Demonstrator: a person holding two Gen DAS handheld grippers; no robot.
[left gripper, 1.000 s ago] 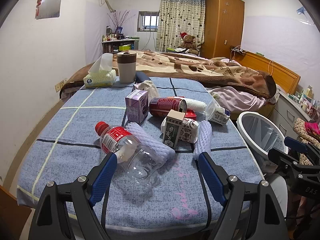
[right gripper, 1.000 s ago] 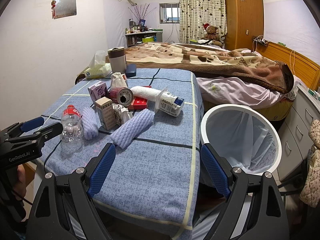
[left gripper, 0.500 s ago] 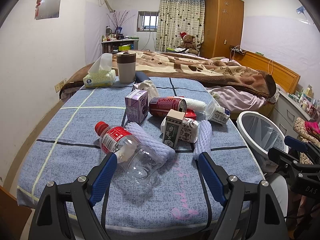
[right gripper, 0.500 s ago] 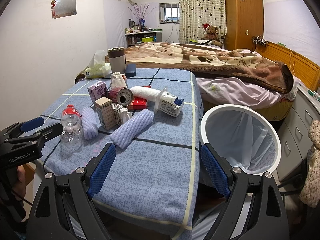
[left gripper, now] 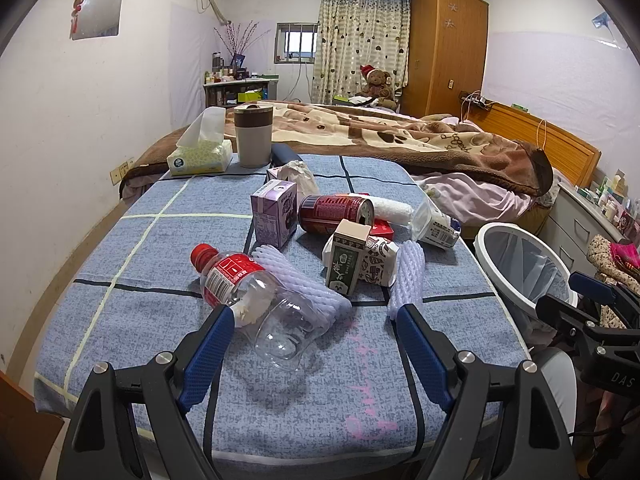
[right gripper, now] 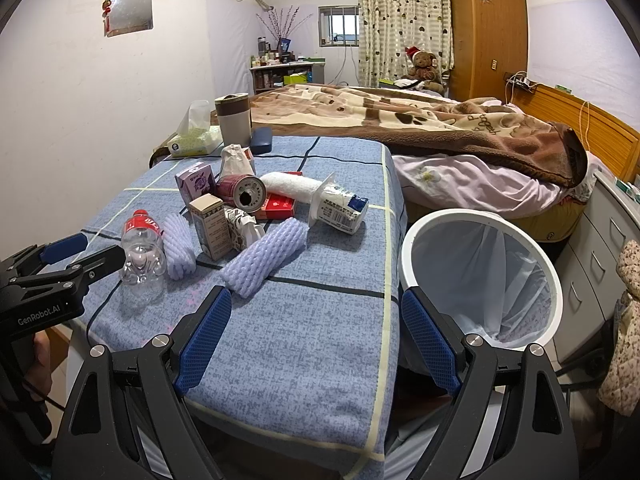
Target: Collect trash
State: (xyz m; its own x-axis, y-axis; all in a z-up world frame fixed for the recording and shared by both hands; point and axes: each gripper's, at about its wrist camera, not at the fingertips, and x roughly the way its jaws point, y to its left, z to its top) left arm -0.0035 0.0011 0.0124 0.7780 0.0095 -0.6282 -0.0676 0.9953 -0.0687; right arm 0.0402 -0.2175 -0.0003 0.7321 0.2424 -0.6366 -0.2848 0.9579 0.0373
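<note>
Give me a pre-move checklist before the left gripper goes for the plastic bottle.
1. Left gripper open wide enough for the bottle: ok, jaws spread apart.
2. Plastic bottle within the jaw line: ok, it lies on its side just ahead, its base nearest the left finger.
3. Bottle clear of neighbours: not ok, it rests against a purple foam sleeve that may drag along.
4. Right gripper empty and out of the way: ok, open, over the bare near edge of the blanket.
5. Trash bin ready: ok, lined, mouth open, beside the table.
6. Bottle cap tight: cannot tell.
</note>
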